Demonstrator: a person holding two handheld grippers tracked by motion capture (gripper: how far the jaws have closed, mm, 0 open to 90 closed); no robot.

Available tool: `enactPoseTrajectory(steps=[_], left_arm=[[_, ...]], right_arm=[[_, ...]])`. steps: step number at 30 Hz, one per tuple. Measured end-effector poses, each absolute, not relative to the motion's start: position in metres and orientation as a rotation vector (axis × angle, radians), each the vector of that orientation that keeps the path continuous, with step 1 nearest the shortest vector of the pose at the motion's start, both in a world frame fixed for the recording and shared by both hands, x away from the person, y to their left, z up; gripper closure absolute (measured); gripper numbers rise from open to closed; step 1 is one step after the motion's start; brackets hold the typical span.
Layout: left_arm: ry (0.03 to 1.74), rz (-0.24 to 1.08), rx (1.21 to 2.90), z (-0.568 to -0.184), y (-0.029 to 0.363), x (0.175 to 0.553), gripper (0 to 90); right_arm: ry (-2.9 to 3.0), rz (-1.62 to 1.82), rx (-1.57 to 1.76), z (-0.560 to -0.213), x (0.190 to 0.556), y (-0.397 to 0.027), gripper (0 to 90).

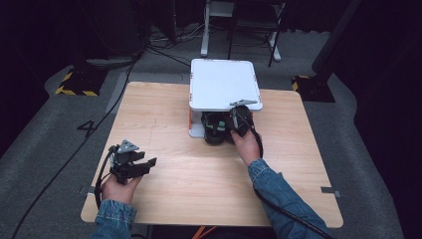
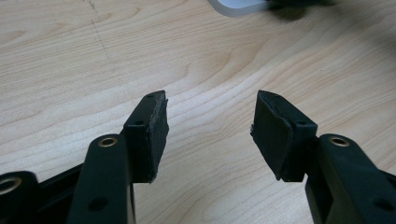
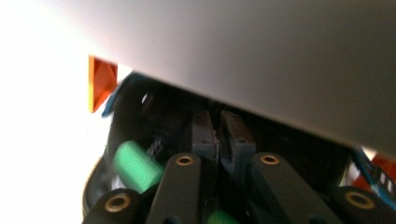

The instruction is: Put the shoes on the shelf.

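The left claw [image 1: 149, 165] sits at the lower left of the high view, low over the wooden counter [image 1: 174, 179]. A hand [image 1: 119, 186] in a blue denim sleeve [image 1: 113, 219] holds it. In the left claw's own view its two black jaws stand wide apart, with bare wood between them and nothing held. A bit of a white base [image 2: 238, 5] peeks in at the top edge of that view.

The right claw [image 1: 239, 122] is in the middle of the high view, tucked under the near edge of a white shelf [image 1: 224, 82]. The shelf stands at the far middle of the counter. Its flat top is white and it has a small orange piece [image 1: 189, 117] on its left side. Under the shelf is a dark thing [image 1: 215, 130], black and bulky. I cannot tell just what it is.

In the right claw's own view [image 3: 217, 140] the two jaws are pressed close together, with only a thin line between them. The white shelf underside [image 3: 261, 60] spreads over the top of that view. An orange corner [image 3: 100, 81] shows at the left. Something green [image 3: 135, 164] with ridges sits at the lower left, by the jaws, and it is blurry. The jaws point into the dark thing, but the view is too dark and blurred to tell if they pinch a part of it.
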State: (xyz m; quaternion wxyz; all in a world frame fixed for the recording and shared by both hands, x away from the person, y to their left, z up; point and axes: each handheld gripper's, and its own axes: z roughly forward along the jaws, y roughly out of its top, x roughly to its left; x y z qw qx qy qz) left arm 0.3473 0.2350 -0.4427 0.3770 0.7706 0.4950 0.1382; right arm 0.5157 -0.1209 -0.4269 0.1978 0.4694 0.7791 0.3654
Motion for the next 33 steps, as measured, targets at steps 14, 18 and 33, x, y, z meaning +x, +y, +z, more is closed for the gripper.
enactPoseTrajectory(steps=[14, 18, 33], left_arm=[[1.261, 0.354, 1.967, -0.443, 0.232, 0.348, 45.4], [1.248, 0.338, 1.964, -0.442, 0.228, 0.35, 45.4], [1.006, 0.332, 2.013, -0.426, 0.16, 0.355, 50.2]], right_arm=[[2.175, 1.065, 1.237, -0.428, 0.51, -0.131, 55.0], [2.2, 1.106, 1.177, -0.417, 0.499, -0.137, 52.8], [2.274, 1.277, 0.938, -0.402, 0.422, -0.203, 57.6]])
